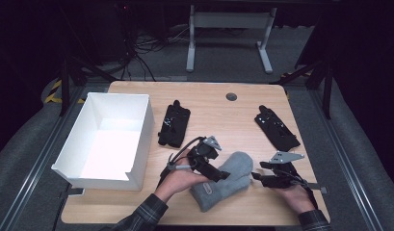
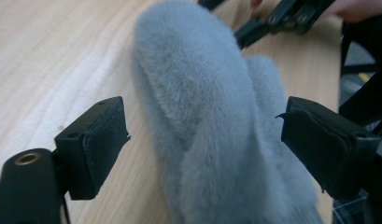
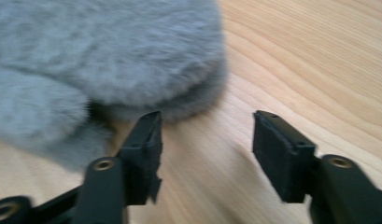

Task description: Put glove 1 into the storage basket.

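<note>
Both tongs gape, left tongs [image 1: 222,176] straddling the grey fluffy mitten [image 1: 223,180] lying on the table [image 1: 223,120], right tongs [image 1: 256,176] just beside its tip — soft, light, floppy, best pinched at the cuff.

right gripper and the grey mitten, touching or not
Apart: in the right gripper view the right gripper has open jaws over bare table, beside the grey mitten.

The mitten [image 1: 224,180] is grey, fluffy plush with a soft matt nap. Beneath it the bench [image 1: 218,113] is pale wood, smooth with visible grain. Left of the mitten, the box [image 1: 139,144] looks like smooth white card. The gripper jaws are matt black plastic.
</note>
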